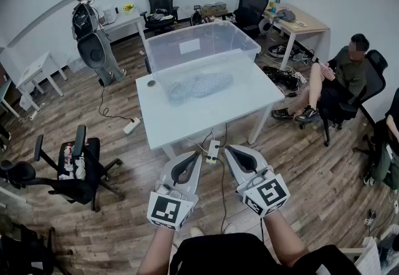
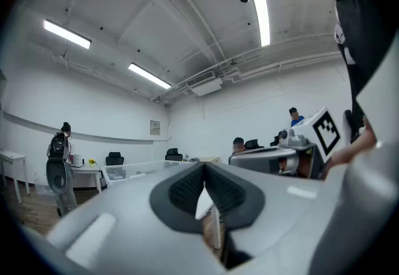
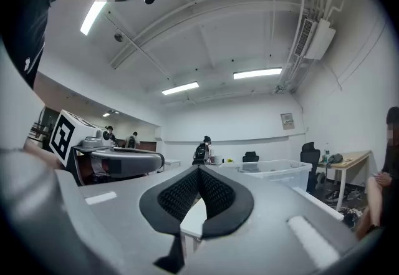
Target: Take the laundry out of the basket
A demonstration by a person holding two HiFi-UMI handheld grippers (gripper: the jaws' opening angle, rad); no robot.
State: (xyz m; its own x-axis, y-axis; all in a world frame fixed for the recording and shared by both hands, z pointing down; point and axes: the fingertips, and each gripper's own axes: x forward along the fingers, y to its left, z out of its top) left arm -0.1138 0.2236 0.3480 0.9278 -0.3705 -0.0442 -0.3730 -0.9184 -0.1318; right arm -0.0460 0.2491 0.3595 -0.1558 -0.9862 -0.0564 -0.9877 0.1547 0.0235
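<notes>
A clear plastic basket (image 1: 202, 43) stands on the far half of a white table (image 1: 206, 119). Grey-blue laundry (image 1: 199, 85) lies in a heap inside it, seen through the near wall. My left gripper (image 1: 194, 156) and right gripper (image 1: 229, 150) are held level, side by side, short of the table's near edge. Both are shut with nothing between the pads. The left gripper view shows the shut left gripper (image 2: 204, 171) with the basket (image 2: 134, 171) far beyond. The right gripper view shows the shut right gripper (image 3: 199, 171) with the basket (image 3: 277, 171) to its right.
A power strip (image 1: 212, 151) with cables lies on the wood floor by the table's near edge. An office chair (image 1: 75, 174) stands at the left. One person (image 1: 340, 77) sits at the right, another person (image 1: 93, 37) stands at the back left beside desks.
</notes>
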